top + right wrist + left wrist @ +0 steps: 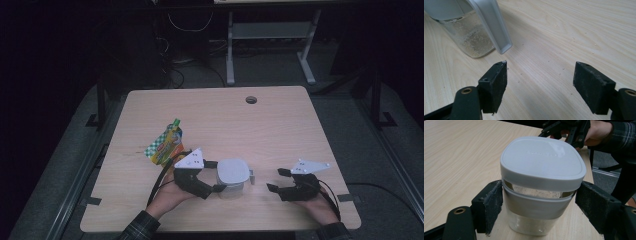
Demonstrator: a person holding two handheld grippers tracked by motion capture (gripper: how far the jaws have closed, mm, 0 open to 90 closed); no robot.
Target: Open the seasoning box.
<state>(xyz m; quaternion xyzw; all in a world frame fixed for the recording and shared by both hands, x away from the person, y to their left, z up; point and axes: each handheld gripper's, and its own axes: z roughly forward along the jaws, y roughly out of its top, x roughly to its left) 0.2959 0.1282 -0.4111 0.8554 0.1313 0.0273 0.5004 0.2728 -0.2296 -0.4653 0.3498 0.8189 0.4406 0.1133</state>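
Clear container (pixel 534 220) with white lid (pixel 541 160) is standing on the bench (pixel 280 130), near its front edge. It is being straddled by the left gripper (pixel 539 205), pads flanking the sides, contact unclear. Right gripper (pixel 540 85) is being held open, nothing between its jaws, just beside it. Snack pouch (pixel 165 145) is lying behind the left gripper.

Your left black two-jaw hand-held gripper (pixel 216 176) low and level, jaws spread wide, your right black hand-held gripper (pixel 277 180) alongside, jaws parted, both forearms entering from below.
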